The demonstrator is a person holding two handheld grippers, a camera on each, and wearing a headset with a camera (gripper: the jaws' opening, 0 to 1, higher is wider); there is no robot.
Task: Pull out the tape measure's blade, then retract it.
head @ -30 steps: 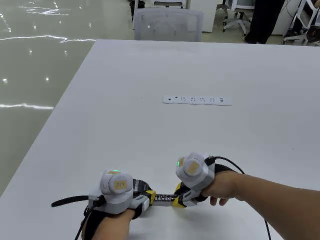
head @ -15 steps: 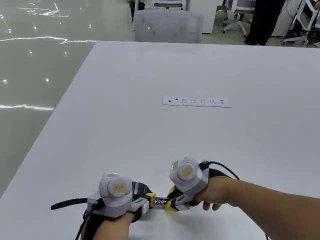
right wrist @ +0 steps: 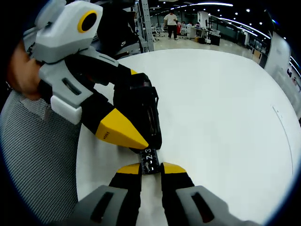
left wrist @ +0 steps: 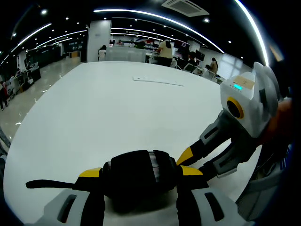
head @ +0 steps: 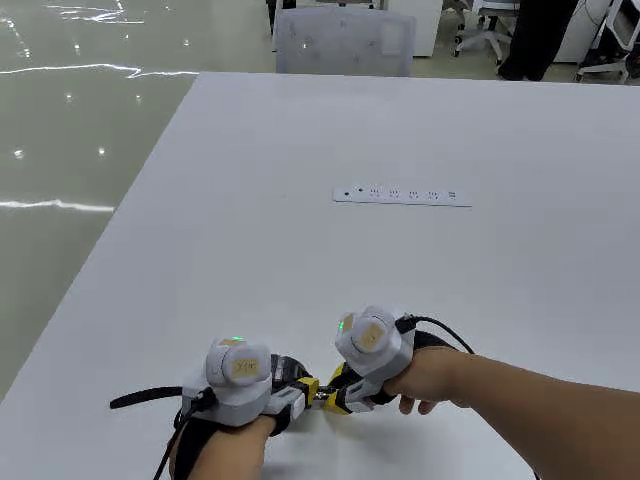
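The black tape measure (left wrist: 136,176) sits low on the white table (head: 300,230), and my left gripper (left wrist: 139,172) is shut on its body with a yellow tip on each side. A short stretch of blade (right wrist: 148,160) with black numbers sticks out of the case (right wrist: 141,110). My right gripper (right wrist: 150,168) is shut on that blade right at the case mouth. In the head view the left gripper (head: 300,388) and right gripper (head: 333,397) nearly touch at the table's near edge, with the blade (head: 319,394) barely showing between them.
A white power strip (head: 402,196) lies mid-table, well beyond the grippers. The tape's black wrist strap (head: 145,398) trails left along the near edge. A grey chair (head: 345,42) stands behind the far edge. A cable (head: 445,328) runs from the right gripper.
My right gripper has moved left toward the tape case, and the exposed blade between the two grippers has become shorter. The left gripper has held its place.
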